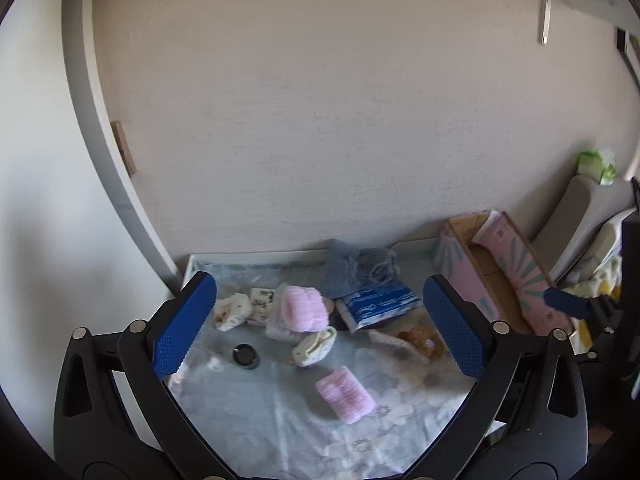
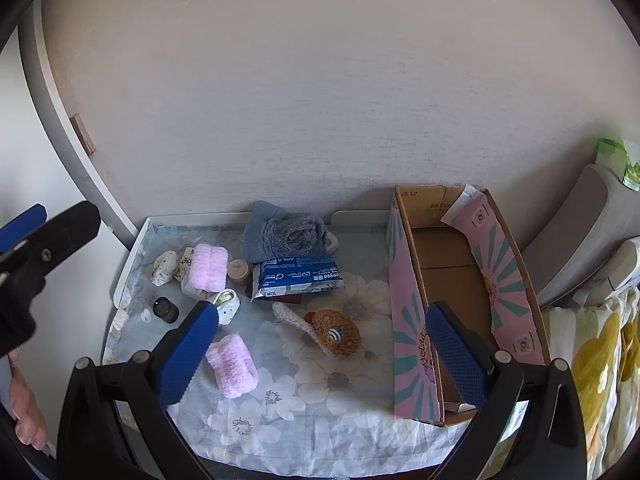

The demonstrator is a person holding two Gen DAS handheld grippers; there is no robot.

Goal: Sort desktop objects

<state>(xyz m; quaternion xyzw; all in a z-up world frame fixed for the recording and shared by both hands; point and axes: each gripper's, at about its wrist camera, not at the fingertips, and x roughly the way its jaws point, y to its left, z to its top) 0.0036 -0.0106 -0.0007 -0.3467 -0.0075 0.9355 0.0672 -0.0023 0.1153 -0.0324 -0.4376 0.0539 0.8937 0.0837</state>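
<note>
- Your left gripper [image 1: 320, 326] hangs above the table with its blue pads spread wide and nothing between them.
- Your right gripper [image 2: 322, 354] is also wide apart and empty; its right pad sits over the near end of the cardboard box [image 2: 448, 264].
- That box (pink with teal rays outside, plain brown inside) stands open at the right edge of the table, against the wall, and no object is visible in the part of the box you can see.
- The floral cloth [image 2: 280, 420] covers the table, and the things to sort lie scattered on it.
- A pink fluffy roll [image 2: 231, 365] lies nearest you, just beside the right gripper's left pad.
- A second pink roll [image 2: 208, 268] sits further back on the left, resting on other small items.
- A crumpled white cloth [image 2: 165, 267] lies left of it, near the table's left rim.
- A small dark jar [image 2: 165, 309] stands alone in front of that pile.
- The blue packet [image 2: 298, 277] lies mid-table, its back edge meeting a grey-blue fuzzy towel [image 2: 288, 234] heaped by the wall.
- A brown knitted toy [image 2: 334, 333] lies between the packet and the box, well clear of both pads.
- A small tan jar [image 2: 238, 271] stands between the second pink roll and the packet.
</note>
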